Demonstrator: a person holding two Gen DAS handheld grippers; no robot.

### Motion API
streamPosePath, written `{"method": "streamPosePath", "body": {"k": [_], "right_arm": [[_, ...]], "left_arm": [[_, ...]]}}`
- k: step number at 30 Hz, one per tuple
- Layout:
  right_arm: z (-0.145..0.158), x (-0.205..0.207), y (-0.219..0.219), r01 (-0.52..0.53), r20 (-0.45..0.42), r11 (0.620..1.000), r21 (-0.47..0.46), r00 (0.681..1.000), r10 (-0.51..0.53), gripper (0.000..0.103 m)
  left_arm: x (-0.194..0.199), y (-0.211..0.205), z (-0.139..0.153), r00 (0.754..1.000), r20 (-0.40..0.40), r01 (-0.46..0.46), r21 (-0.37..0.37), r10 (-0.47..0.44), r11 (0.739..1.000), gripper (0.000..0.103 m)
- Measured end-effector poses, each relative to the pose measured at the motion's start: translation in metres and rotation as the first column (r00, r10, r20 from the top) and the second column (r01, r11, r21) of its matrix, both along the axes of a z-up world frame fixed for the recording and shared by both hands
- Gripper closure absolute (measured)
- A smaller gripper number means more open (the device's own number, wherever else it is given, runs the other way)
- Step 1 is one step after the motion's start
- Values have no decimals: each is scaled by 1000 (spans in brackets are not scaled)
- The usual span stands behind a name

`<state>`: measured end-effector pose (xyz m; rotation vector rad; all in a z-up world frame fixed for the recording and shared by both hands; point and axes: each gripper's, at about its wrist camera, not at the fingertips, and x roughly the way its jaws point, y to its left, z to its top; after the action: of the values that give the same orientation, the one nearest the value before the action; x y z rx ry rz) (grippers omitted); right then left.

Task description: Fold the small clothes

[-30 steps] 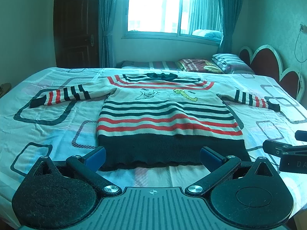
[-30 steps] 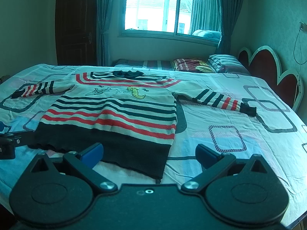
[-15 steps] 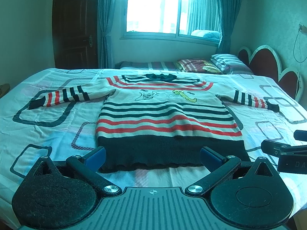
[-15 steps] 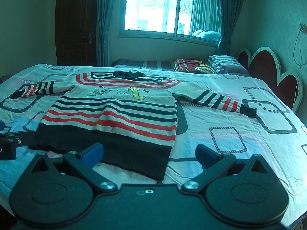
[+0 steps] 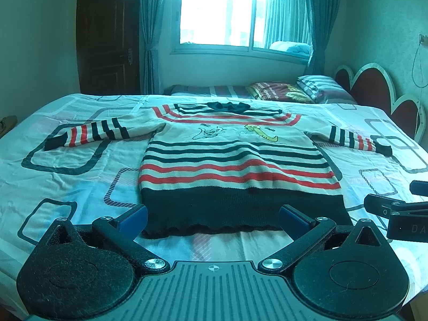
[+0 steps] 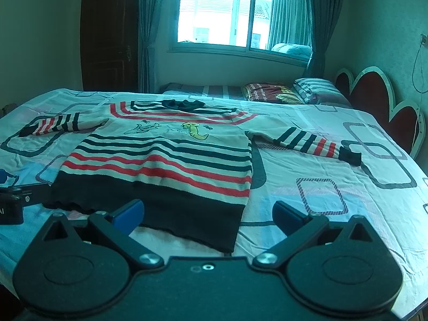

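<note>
Barely anything shifted over the last second: a slight creep forward and a small tilt of both views, sweater lying exactly as before. Meaning for the task: approach only, no fold begun.

Nearest, at 6 o'clock in the left wrist view, left gripper [image 5: 212, 218] spread wide, blue pads either side of the dark hem, gripping nothing, hovering just short of the cloth. Same story in the right wrist view: right gripper [image 6: 208, 215] splayed wide, empty, lined up near the hem's right-hand corner. Right gripper also poking in at 3 o'clock of the left view.

Next out, striped sweater [image 5: 235, 160] spread flat, front up, on the patterned bedsheet [image 5: 67, 171], hem toward the cameras, collar away at 12 o'clock. Left sleeve [image 5: 88, 133] stretched out to 9 o'clock, right sleeve [image 6: 307, 140] out toward 3.

Farther still, pillows [image 5: 302, 89] by the headboard [image 5: 374, 85], then window [image 5: 227, 13] and curtains.

No containers anywhere in sight: no basket, no box, nothing to hold a folded piece.

Likely first move, by judgement: a sleeve or side fold inward.
</note>
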<state>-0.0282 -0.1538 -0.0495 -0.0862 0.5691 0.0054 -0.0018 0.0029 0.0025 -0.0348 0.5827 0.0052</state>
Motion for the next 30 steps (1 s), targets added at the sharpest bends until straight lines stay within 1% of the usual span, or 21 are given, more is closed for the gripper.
{"method": "streamPosePath", "body": {"k": [25, 30], "right_arm": [[-1, 0, -3, 3, 0, 1000, 5, 1000, -3, 1], [-1, 0, -2, 2, -1, 1000, 6, 1000, -2, 1]], "left_arm": [[-2, -5, 3, 1000, 3, 1, 4, -1, 1000, 0], [-2, -3, 2, 1000, 1, -2, -5, 2, 1000, 0]]}}
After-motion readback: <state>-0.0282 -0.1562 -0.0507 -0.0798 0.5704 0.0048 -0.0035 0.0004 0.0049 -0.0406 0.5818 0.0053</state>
